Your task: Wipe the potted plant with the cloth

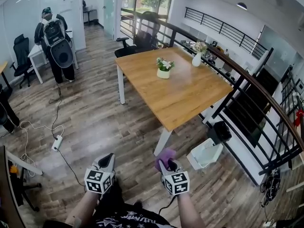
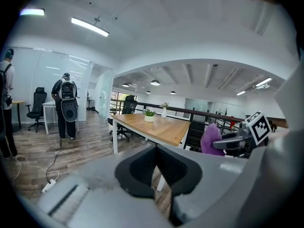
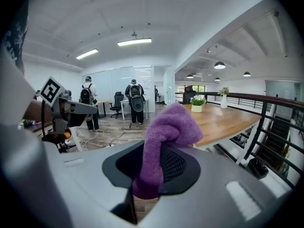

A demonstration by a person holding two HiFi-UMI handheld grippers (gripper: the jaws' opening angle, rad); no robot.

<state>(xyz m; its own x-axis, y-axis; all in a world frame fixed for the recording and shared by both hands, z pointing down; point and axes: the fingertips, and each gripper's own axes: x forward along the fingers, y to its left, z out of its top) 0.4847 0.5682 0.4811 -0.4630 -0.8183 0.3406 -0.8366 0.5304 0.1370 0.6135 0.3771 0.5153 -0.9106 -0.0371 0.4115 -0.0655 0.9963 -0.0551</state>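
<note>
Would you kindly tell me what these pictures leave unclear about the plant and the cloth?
- Potted plant: too small in every view to judge dust on its leaves.
- Purple cloth: lower end hidden inside the right gripper, right gripper view.
- White vase: flowers too small to identify, head view.

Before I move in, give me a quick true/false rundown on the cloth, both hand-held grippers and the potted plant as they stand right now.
1. The right hand-held gripper is clamped on the purple cloth. True.
2. The left hand-held gripper is open around the pot. False: its jaws are shut with nothing between them, and it is well short of the table.
3. The potted plant stands on the wooden table. True.
4. The cloth is touching the plant. False: the cloth is in the gripper over the floor, apart from the table.
5. A white vase stands upright on the same table. True.
</note>
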